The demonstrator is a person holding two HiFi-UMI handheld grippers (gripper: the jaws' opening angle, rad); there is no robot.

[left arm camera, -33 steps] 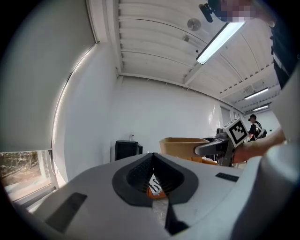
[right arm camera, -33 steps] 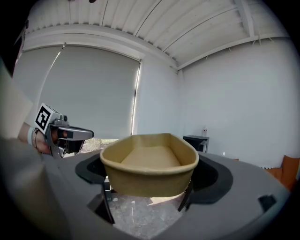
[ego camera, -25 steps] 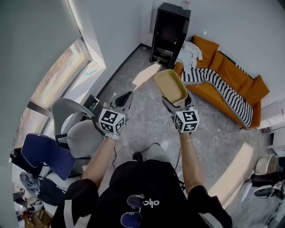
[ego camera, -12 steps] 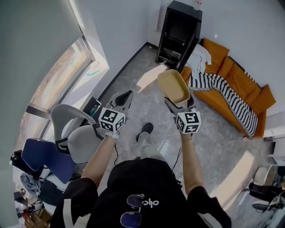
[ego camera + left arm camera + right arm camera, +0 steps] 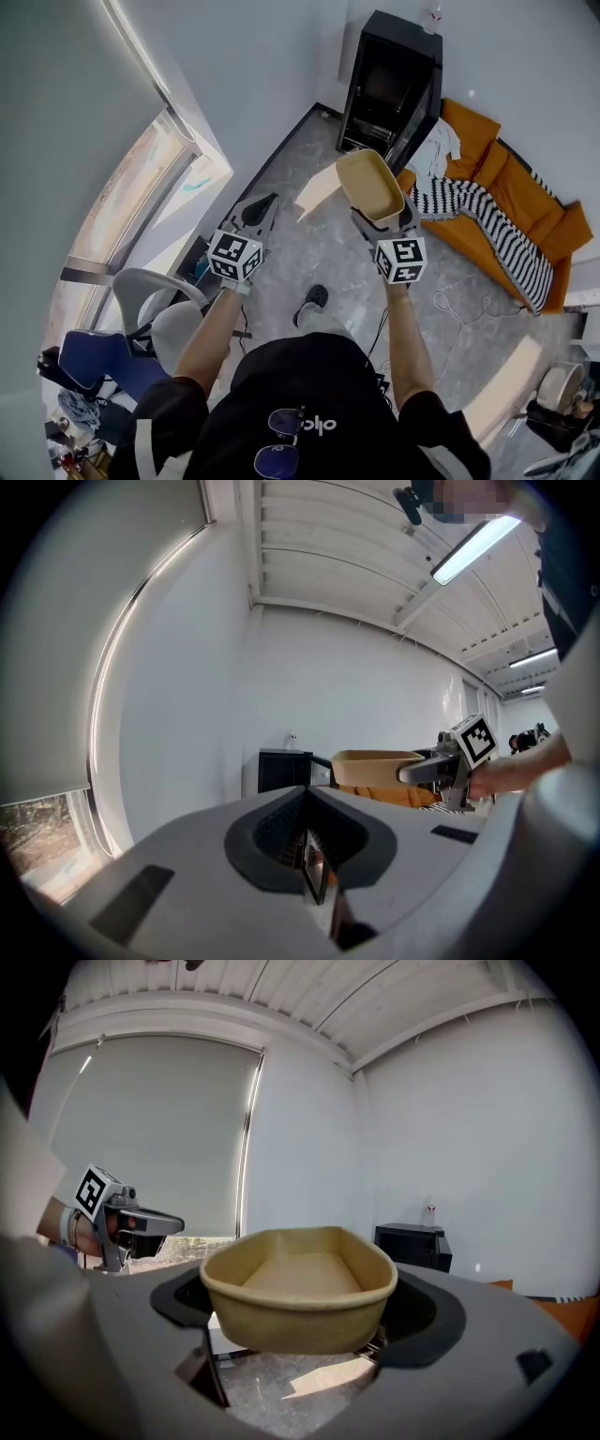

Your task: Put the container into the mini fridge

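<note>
A tan, empty oval container (image 5: 369,186) is held up in front of me, with my right gripper (image 5: 382,221) shut on its near end. It also fills the middle of the right gripper view as the container (image 5: 300,1288). The black mini fridge (image 5: 394,82) stands against the far wall with its door open, beyond the container. My left gripper (image 5: 264,205) hangs to the left of the container, jaws shut with nothing in them. From the left gripper view, the container (image 5: 375,765) is level with the fridge (image 5: 281,770).
An orange sofa (image 5: 511,183) with a striped blanket (image 5: 487,225) runs along the right. A grey office chair (image 5: 159,305) and a blue chair (image 5: 94,361) stand behind me at the left. Cables (image 5: 450,314) lie on the floor. A small bottle (image 5: 429,1211) sits on the fridge.
The person has walked toward the fridge, which now shows nearer and larger. Both grippers keep their pose, the container still in the right one. The chairs have dropped behind.
</note>
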